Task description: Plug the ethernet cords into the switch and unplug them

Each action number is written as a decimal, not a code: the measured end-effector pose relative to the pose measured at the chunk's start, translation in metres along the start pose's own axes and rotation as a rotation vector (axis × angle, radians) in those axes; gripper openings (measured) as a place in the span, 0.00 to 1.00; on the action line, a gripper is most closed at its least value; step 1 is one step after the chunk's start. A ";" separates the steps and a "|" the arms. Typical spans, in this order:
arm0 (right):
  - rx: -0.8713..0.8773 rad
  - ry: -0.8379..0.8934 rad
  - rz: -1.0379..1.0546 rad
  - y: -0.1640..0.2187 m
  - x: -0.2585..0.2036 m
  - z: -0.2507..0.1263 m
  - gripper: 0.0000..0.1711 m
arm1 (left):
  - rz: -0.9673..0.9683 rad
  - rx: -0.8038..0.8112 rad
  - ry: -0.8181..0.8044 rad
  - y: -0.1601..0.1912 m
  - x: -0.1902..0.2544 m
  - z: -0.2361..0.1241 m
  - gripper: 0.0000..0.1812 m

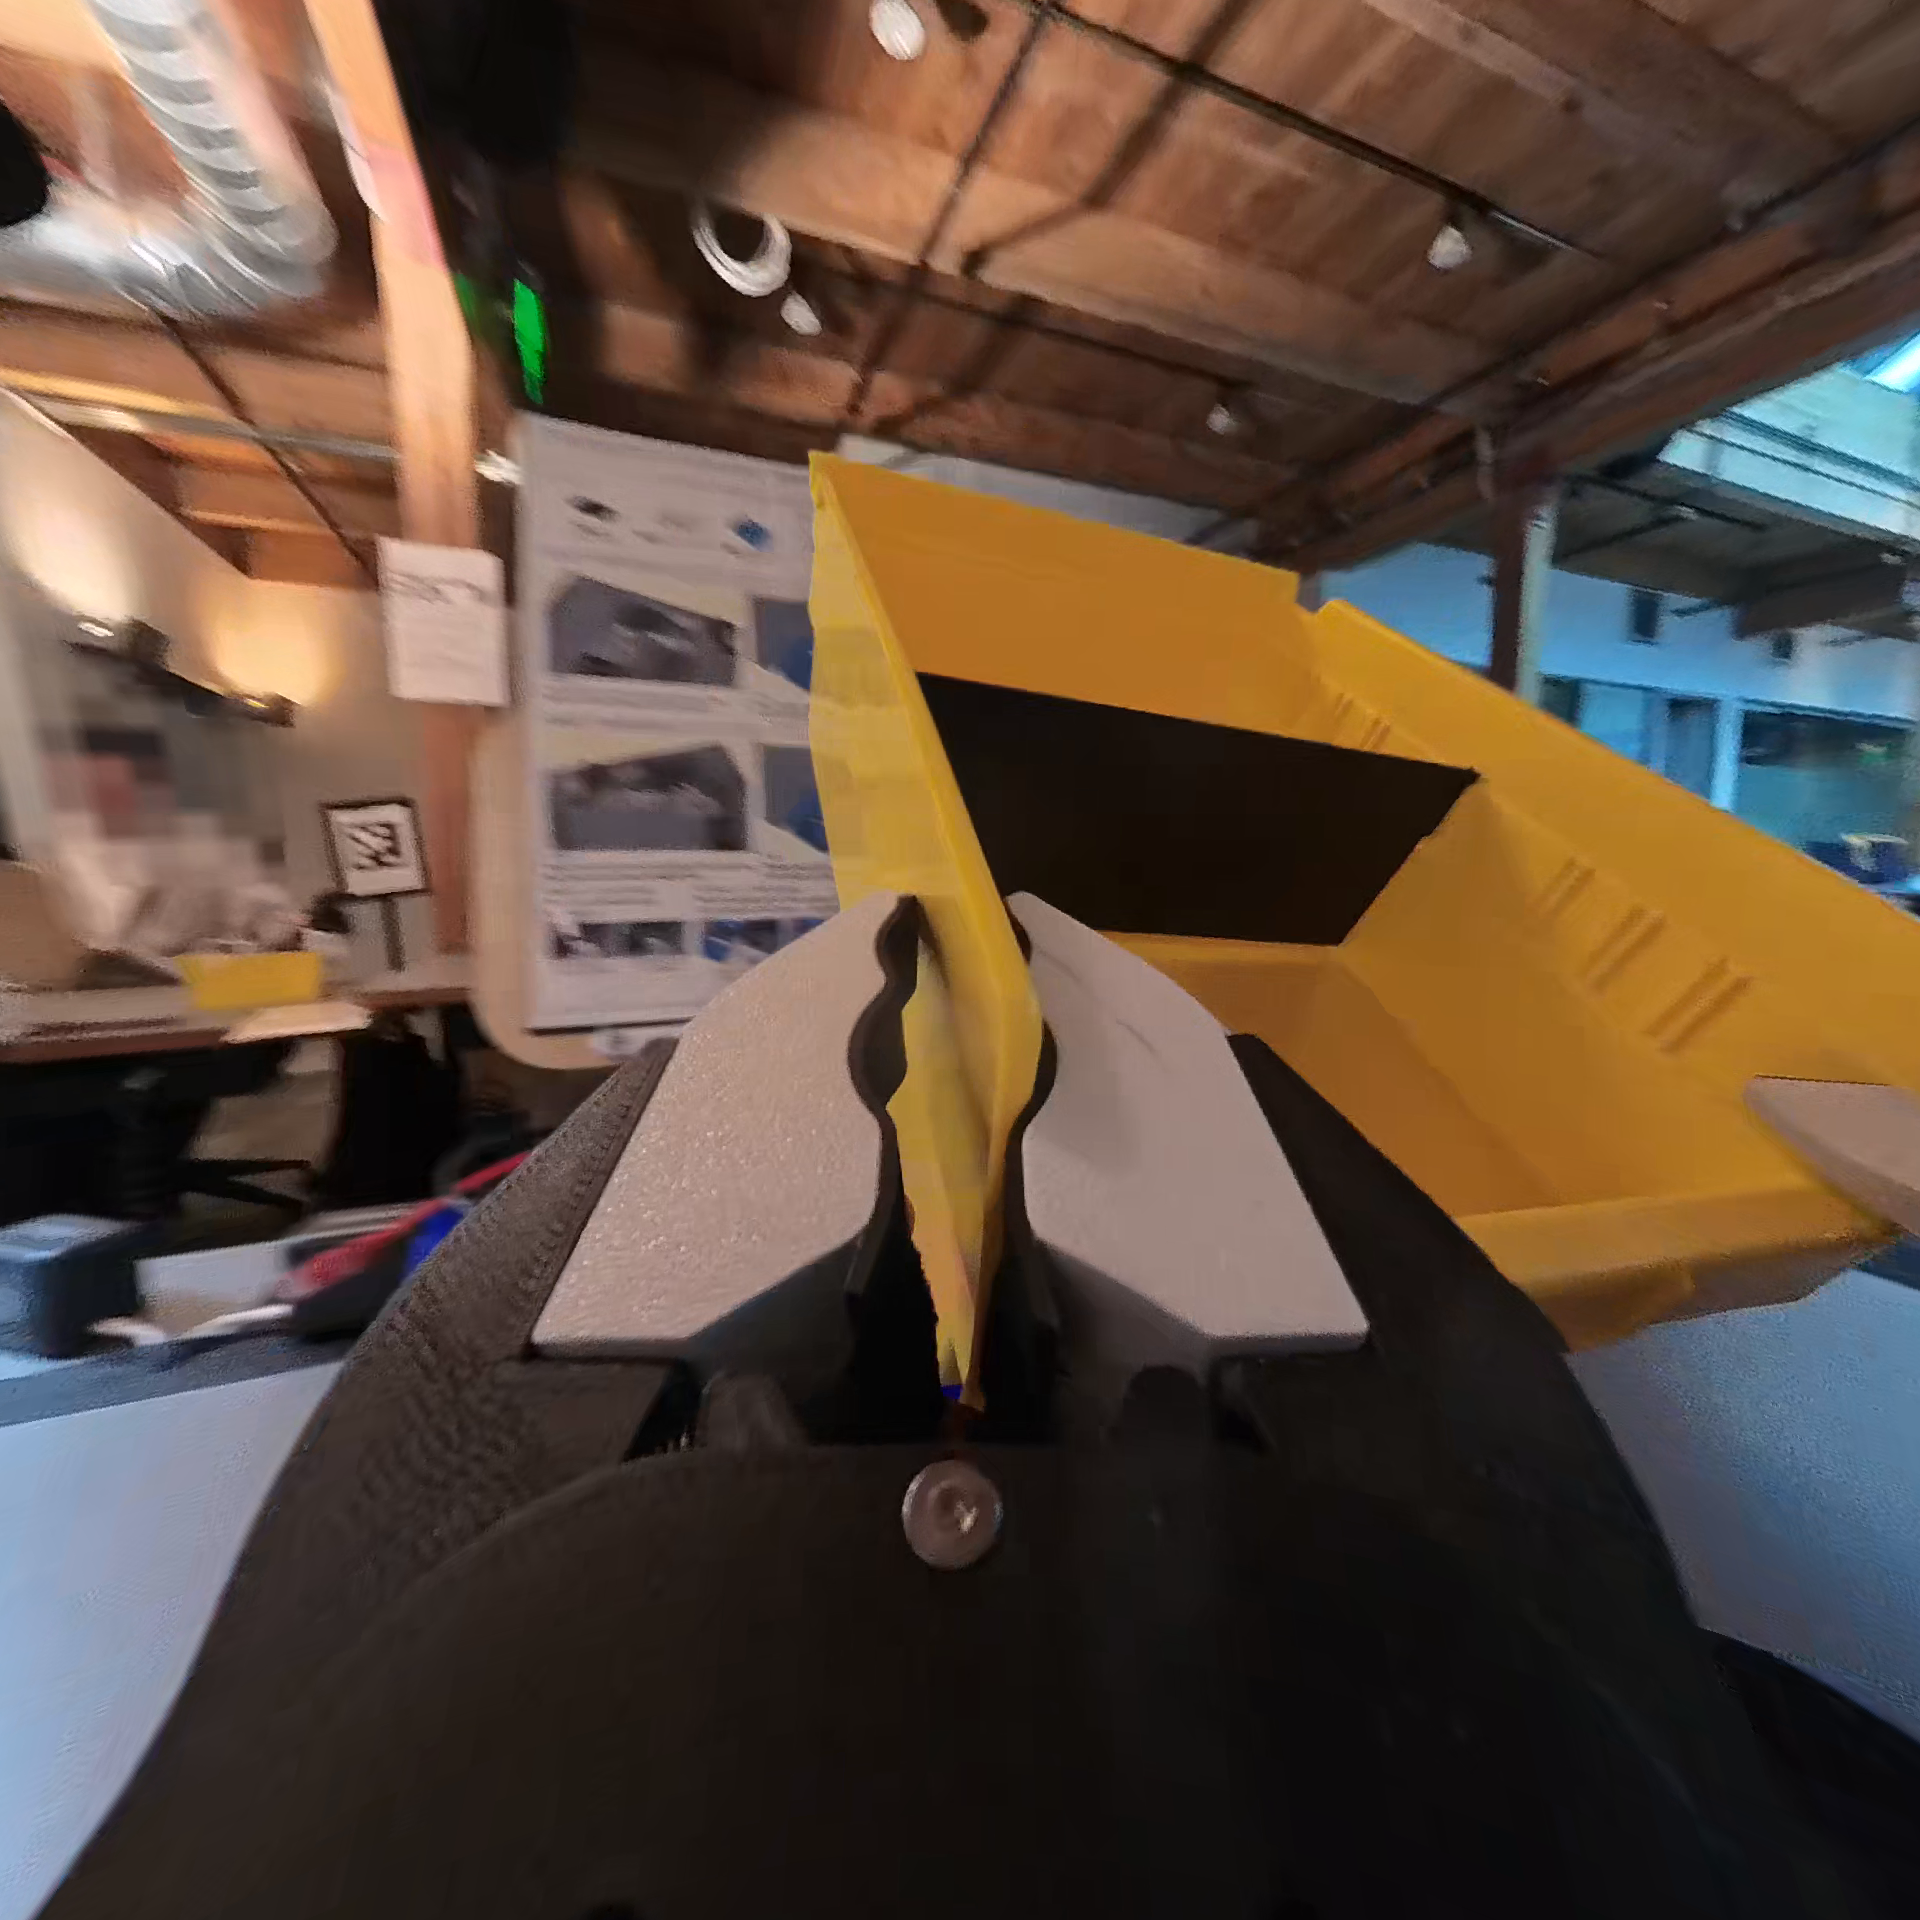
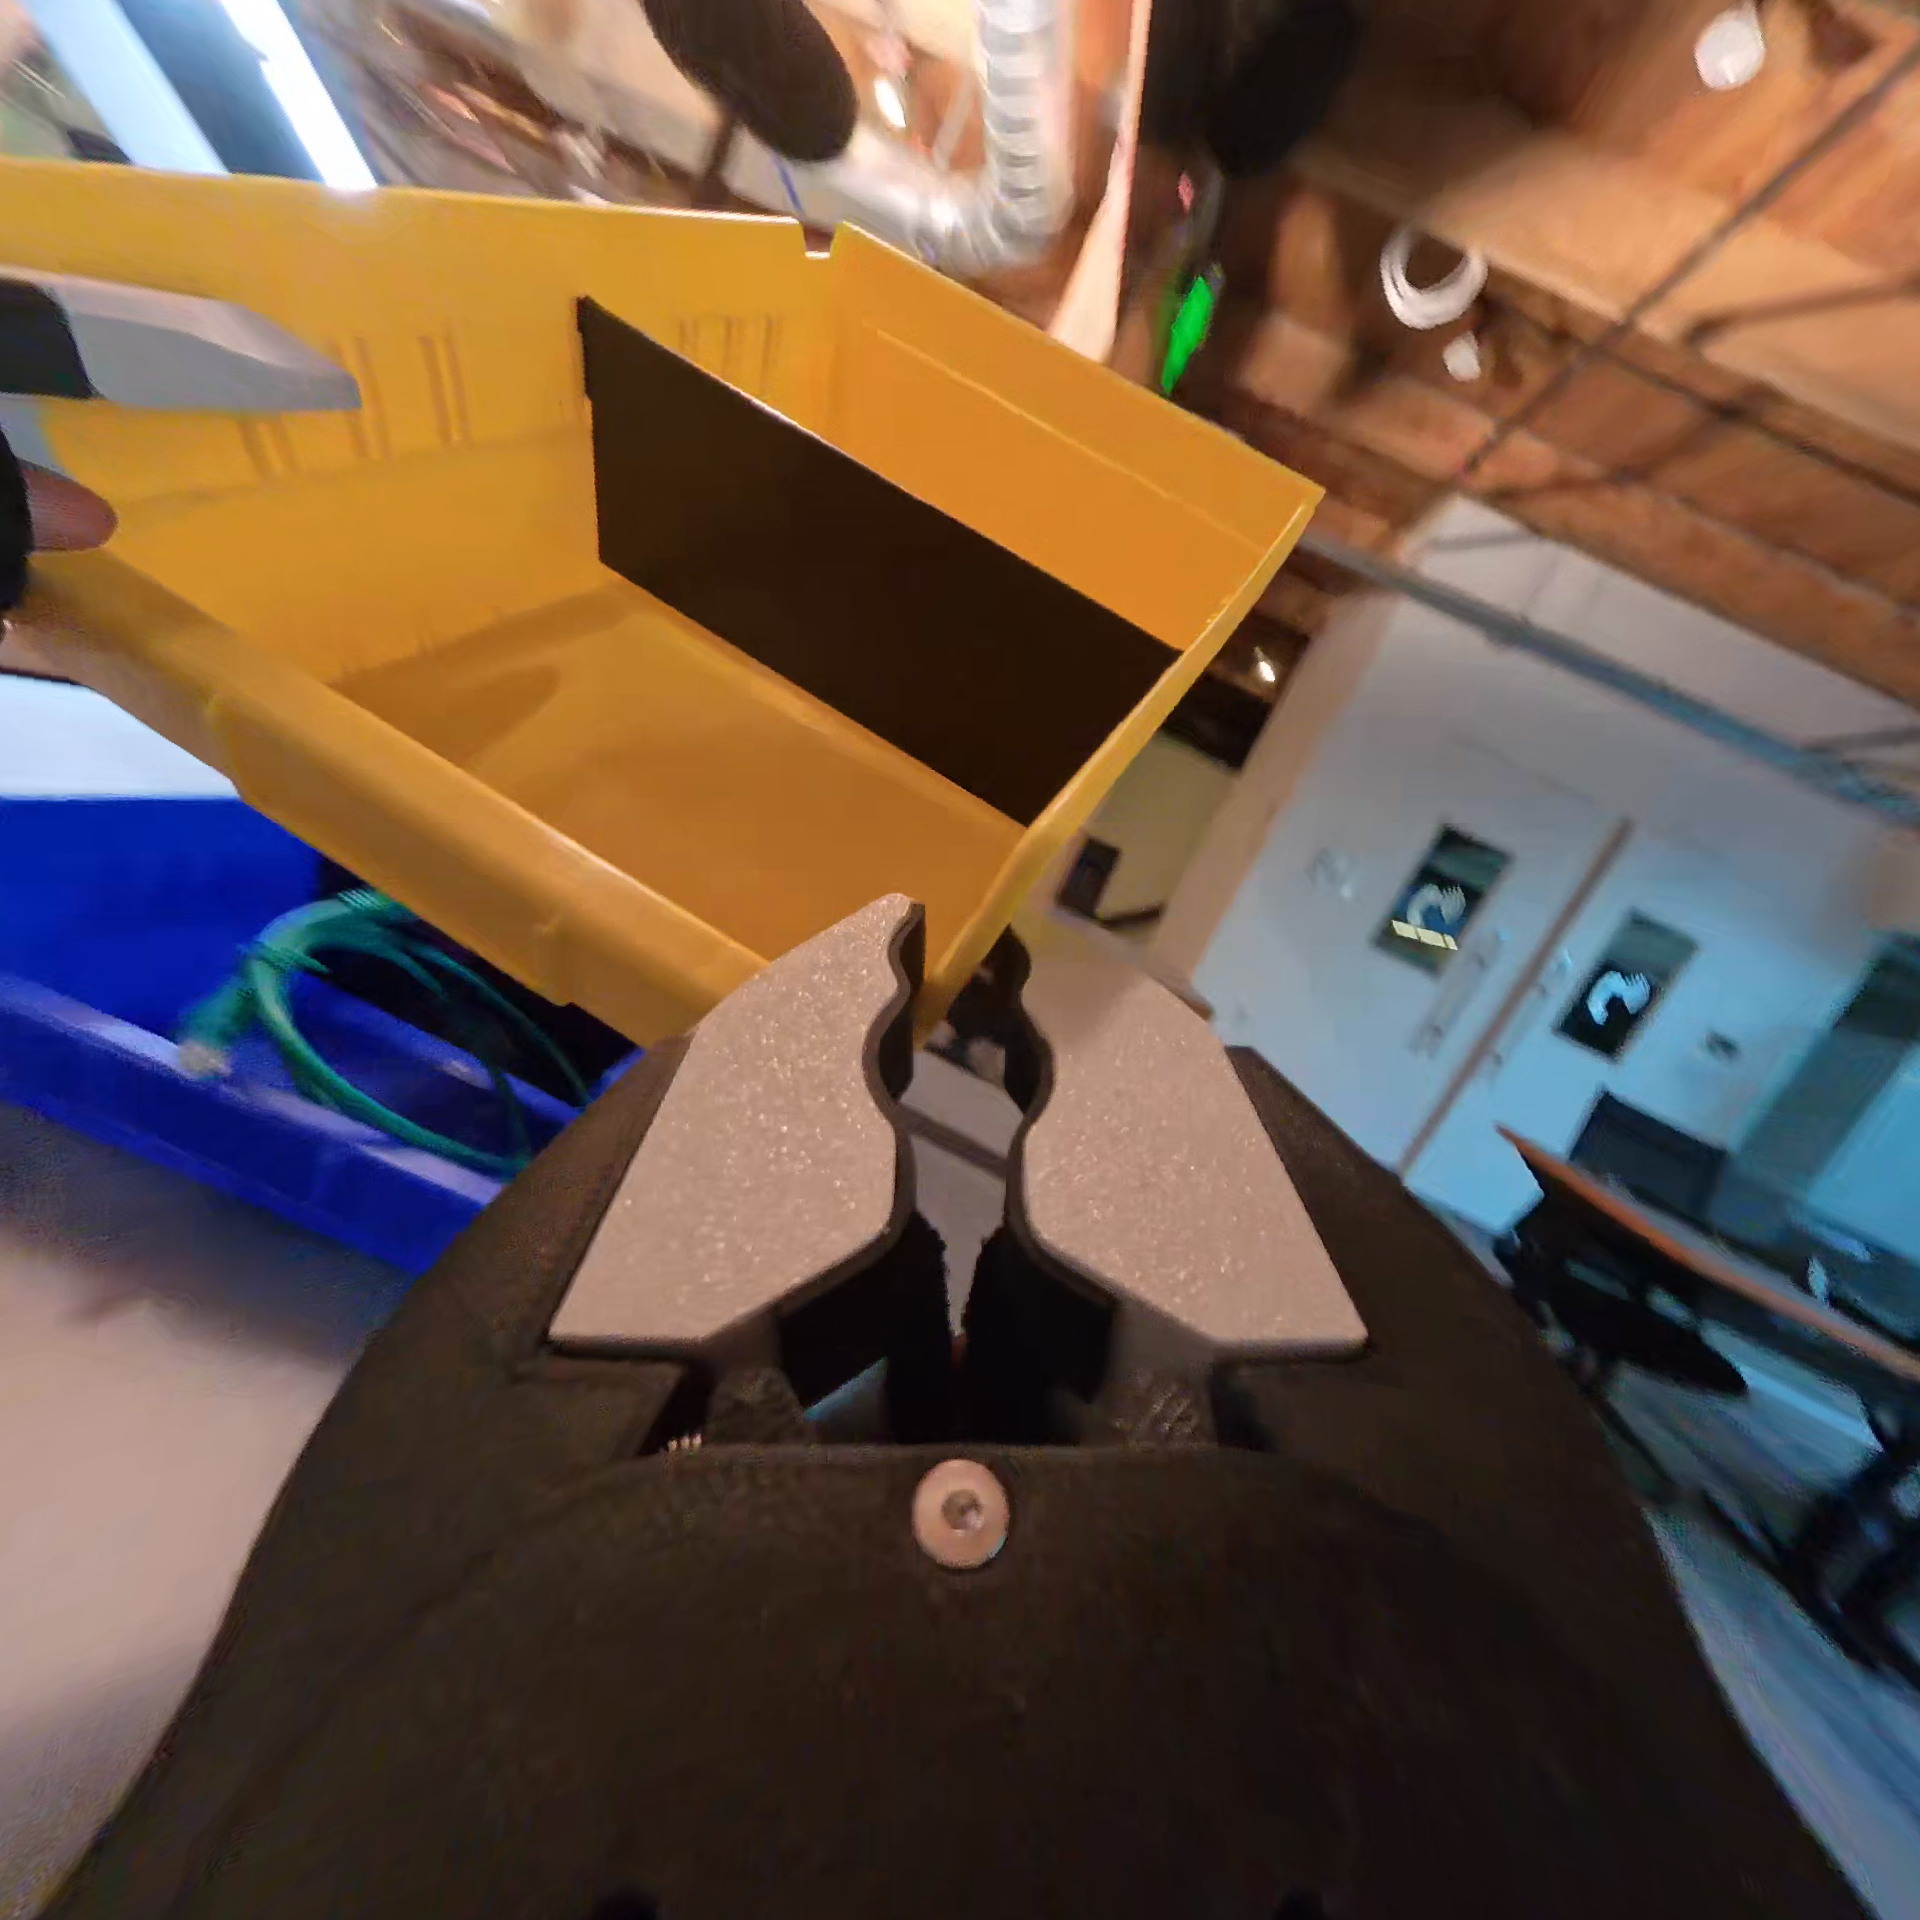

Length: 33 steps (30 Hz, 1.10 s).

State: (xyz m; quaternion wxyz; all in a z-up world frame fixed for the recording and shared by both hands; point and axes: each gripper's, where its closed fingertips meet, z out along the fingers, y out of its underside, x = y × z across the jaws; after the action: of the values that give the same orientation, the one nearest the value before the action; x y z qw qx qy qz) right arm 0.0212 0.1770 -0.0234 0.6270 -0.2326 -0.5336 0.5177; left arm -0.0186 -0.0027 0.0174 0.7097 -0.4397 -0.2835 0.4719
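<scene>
A yellow plastic bin (image 1: 1351,1049) with a black divider (image 1: 1174,831) is held tilted in the air, and the compartment I see is empty. My left gripper (image 1: 961,925) is shut on its near side wall. My right gripper (image 2: 966,956) is shut on the corner of the bin's (image 2: 675,790) other wall. A finger of the right gripper shows at the bin's rim in the left wrist view (image 1: 1839,1153). A green ethernet cord (image 2: 343,1018) lies coiled in a blue bin (image 2: 125,904) below. No switch is in view.
A white table (image 1: 104,1558) lies below the bin and also shows in the right wrist view (image 2: 156,1351). A poster board (image 1: 665,727) and a person at a desk (image 1: 135,862) are behind at the left. A desk with chairs (image 2: 1714,1299) stands at the right. About 20 centimetres separates my left fingertips from my right.
</scene>
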 end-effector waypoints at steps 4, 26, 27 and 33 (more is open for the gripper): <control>-0.158 0.084 0.080 0.054 0.053 -0.022 0.07 | -0.021 -0.132 0.108 0.044 0.064 0.038 0.07; -0.684 0.123 0.112 0.204 0.072 -0.041 0.07 | -0.003 -0.573 0.196 0.193 0.115 0.047 0.14; -0.682 0.128 0.111 0.205 0.073 -0.040 0.07 | 0.008 -0.573 0.207 0.195 0.116 0.046 0.14; -0.616 0.055 0.136 0.198 0.070 -0.036 0.22 | 0.089 -0.519 0.356 0.166 0.125 0.039 0.36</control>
State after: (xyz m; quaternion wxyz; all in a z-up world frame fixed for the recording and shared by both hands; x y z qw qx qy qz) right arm -0.0330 0.3193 -0.1720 0.5051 -0.4607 -0.6313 0.3661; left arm -0.0714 0.1538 -0.1143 0.5911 -0.6935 -0.2464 0.3301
